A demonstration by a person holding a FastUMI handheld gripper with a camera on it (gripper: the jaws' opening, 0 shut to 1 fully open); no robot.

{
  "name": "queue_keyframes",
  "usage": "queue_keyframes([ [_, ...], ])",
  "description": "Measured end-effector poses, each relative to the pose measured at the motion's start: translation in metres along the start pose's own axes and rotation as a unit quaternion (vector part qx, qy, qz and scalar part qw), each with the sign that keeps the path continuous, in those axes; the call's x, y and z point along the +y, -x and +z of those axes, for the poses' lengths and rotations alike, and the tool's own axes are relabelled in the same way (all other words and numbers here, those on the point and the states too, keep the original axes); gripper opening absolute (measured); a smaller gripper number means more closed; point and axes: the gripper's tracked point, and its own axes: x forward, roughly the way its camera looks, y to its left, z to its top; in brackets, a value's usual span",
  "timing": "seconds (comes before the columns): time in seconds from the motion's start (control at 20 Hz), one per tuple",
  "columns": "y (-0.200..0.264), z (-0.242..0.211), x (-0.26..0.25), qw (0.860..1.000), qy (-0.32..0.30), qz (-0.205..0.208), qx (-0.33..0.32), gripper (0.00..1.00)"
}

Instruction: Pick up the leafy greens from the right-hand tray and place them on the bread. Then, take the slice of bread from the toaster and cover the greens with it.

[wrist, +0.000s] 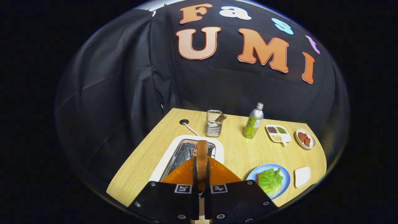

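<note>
Two fingers of the gripper (201,183) are closed narrow on the slice of bread (201,155), which stands on edge between them, its top crust pointing forward over the toaster (174,155). The white toaster sits just ahead of the fingers on the wooden table (242,152), its slot open below the slice; whether the slice is fully free of the slot I cannot tell.

Leafy greens (271,181) already lie on the lower bread (259,177) on the blue plate (286,174), off to the right of the fingers. A small white tray (302,176), bare, sits just beside the plate on its far right. Judged state: greens step done, covering step in hand.

Notes for doing the step well:
- Hold the grip steady; the slice is thin and held by its faces, so any slackening may let it slip or pivot.
- Lift clear of the toaster rim before swinging right.
- Rotate the slice from on-edge to flat above the plate, not during travel.
- Line its outline up with the lower bread; the greens overhang and are springy, so lower gently and release low, otherwise the top slice may slide off.

Beyond, well apart: wire holder (214,123), bottle (254,122), divided dish (278,133), small bowl (305,138).
</note>
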Motion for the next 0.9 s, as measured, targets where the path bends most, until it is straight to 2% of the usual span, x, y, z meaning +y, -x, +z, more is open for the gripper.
queue_keyframes([
  [0.65, 0.041, 0.046, -0.019, 0.998, -0.028, 0.003, -0.047, 0.07],
  [0.9, 0.051, 0.053, -0.047, 0.997, -0.048, -0.011, -0.06, 0.07],
])
